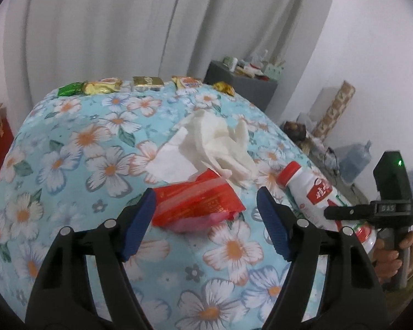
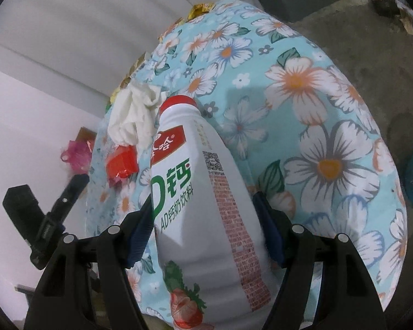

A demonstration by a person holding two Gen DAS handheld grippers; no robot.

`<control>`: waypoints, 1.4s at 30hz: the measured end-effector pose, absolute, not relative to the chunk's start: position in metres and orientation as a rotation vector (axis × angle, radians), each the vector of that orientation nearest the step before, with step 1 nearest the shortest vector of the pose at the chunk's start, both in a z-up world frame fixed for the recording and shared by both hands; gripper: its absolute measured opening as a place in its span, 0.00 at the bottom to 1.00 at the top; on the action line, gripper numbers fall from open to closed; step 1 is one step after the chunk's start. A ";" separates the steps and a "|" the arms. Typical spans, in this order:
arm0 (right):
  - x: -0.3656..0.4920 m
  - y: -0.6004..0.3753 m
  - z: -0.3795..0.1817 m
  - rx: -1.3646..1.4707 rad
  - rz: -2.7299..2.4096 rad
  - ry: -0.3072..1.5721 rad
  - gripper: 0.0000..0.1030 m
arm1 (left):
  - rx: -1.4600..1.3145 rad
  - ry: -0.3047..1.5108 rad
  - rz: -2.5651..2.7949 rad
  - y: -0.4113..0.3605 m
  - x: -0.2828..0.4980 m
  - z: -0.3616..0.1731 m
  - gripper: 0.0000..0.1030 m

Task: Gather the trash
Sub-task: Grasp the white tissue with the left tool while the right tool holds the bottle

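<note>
Two hand-held grippers work over a worktop (image 1: 68,143) draped in a pale blue cloth printed with white flowers. Largest of the trash is the white milk-drink bottle (image 2: 206,206) with a red cap: in the right wrist view its long axis runs along the fingers, cap pointing away from the camera, base toward it. The right hand-held gripper (image 2: 203,222) has its blue pads against the bottle's two sides at mid-body, clamped on it. From the left wrist view the same bottle (image 1: 314,189) lies slanted at the cloth's right edge, cap up-left, base toward the person's hand (image 1: 393,250); whether it rests on the cloth or is lifted off it is hard to judge.

Next in size, a crumpled white tissue (image 1: 209,143) lies near the middle of the worktop, just beyond the red wrapper (image 1: 195,203), which overlaps its near edge. The wrapper's long axis runs roughly crosswise between the fingers of the left hand-held gripper (image 1: 206,217), whose jaws stand wide apart on either side of it, pads not pressing on it.

Smallest, a row of green and gold sweets wrappers (image 1: 148,85) lines the far edge.
</note>
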State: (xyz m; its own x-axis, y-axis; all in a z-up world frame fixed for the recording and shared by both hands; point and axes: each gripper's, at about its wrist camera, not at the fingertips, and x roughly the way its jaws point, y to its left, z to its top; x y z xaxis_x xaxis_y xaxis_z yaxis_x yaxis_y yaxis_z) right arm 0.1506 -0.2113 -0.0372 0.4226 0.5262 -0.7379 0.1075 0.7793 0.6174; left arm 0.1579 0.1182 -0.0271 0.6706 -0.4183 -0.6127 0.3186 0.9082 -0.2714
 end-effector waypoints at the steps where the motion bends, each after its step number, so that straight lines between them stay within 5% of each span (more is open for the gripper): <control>1: 0.151 -0.213 -0.038 0.664 0.295 1.123 0.66 | -0.121 0.726 -0.420 0.115 0.157 -0.027 0.68; 13: 0.150 -0.219 -0.042 0.702 0.333 1.121 0.66 | 0.450 0.750 -0.348 0.070 0.148 -0.055 0.69; 23: 0.149 -0.220 -0.042 0.708 0.335 1.113 0.66 | -0.121 0.807 -0.556 0.095 0.212 -0.001 0.69; 36: 0.142 -0.229 -0.044 0.775 0.356 1.093 0.66 | -0.242 0.966 -0.497 0.086 0.288 -0.038 0.13; 42: 0.137 -0.236 -0.040 0.807 0.351 1.068 0.66 | -0.247 0.902 -0.542 0.085 0.275 -0.013 0.01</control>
